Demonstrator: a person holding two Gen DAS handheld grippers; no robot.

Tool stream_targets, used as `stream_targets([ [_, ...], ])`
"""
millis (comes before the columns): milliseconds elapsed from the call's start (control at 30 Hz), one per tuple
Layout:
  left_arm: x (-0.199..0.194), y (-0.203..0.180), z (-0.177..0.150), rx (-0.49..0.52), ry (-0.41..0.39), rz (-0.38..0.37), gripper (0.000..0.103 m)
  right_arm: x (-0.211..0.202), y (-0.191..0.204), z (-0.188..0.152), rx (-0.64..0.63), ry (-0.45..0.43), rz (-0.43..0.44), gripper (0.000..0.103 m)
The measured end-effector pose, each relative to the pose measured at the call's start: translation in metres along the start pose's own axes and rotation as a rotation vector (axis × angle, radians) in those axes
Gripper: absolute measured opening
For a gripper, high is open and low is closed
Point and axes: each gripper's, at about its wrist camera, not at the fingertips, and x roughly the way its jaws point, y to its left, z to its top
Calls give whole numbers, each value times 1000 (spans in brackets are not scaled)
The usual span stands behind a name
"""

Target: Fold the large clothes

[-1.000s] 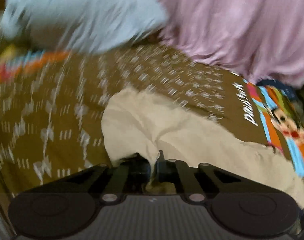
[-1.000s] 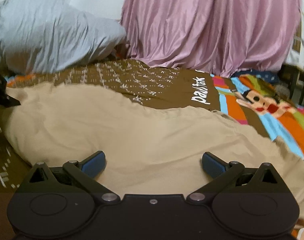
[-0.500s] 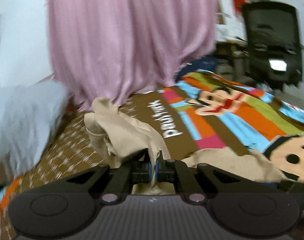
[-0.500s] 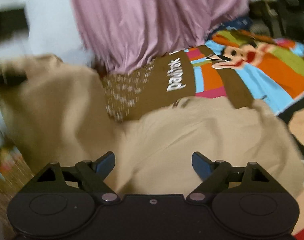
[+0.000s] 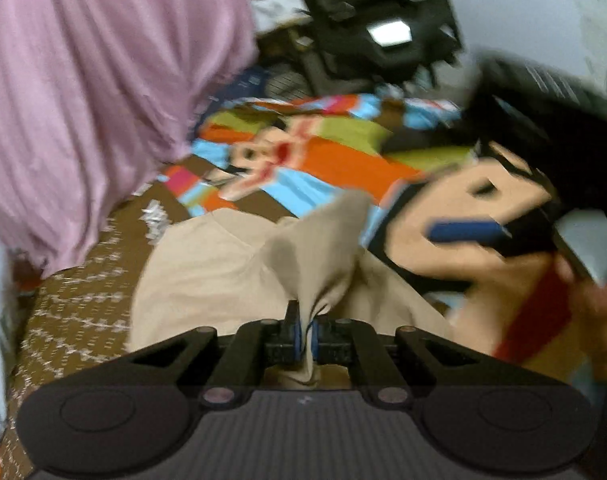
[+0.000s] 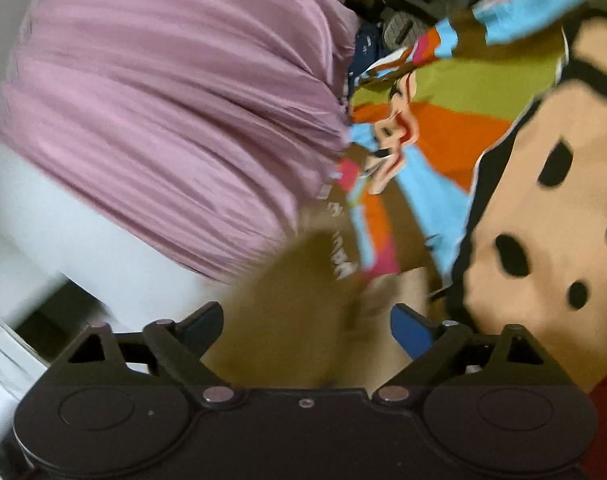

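Fabric of the beige garment (image 5: 223, 264) is pinched in the closed left gripper (image 5: 307, 340); the rest lies crumpled on the bed (image 5: 335, 164). The right gripper (image 6: 307, 328) has just been opening, fingers wide and empty. Folding looks barely begun.

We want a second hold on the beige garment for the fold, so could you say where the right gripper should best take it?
Probably the loose raised flap of the beige garment, approached from the right. The left gripper is shut on a bunched edge near the camera, and the flap stands up thin and free over the bedspread. The right gripper is open and holds nothing. Blur makes exact edges uncertain.
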Motion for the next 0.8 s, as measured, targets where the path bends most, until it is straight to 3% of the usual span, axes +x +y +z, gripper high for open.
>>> stream_targets([
  [67, 5, -14, -7, 15, 24, -17, 10, 0, -6, 6, 37, 13, 13, 93],
  [167, 7, -16, -14, -10, 27, -42, 14, 0, -9, 9, 26, 35, -52, 95],
  [233, 6, -11, -14, -53, 22, -77, 24, 3, -12, 9, 32, 49, -76, 94],
  [300, -2, 3, -16, -86, 14, -142, 45, 3, -16, 6, 45, 56, -77, 91],
  [333, -5, 6, -18, -104, 6, -183, 50, 4, -16, 6, 44, 56, -80, 89],
  [367, -6, 11, -16, -116, 1, -211, 57, 6, -16, 5, 36, 57, -86, 83],
  [433, -10, 13, -20, -127, -10, -244, 61, 10, -16, 2, 11, 58, -110, 70],
  [500, -15, 17, -25, -143, -20, -271, 69, 14, -17, -2, -11, 58, -139, 44],
  [567, -25, 23, -31, -183, -42, -290, 76, 18, -17, -4, -41, 49, -175, 39],
  [667, -46, 32, -36, -224, -110, -221, 93, 24, -9, -8, -180, 31, -246, 28],
  [800, -71, 53, -46, -292, -157, -175, 97, 49, 5, -28, -501, 29, -462, 27],
])
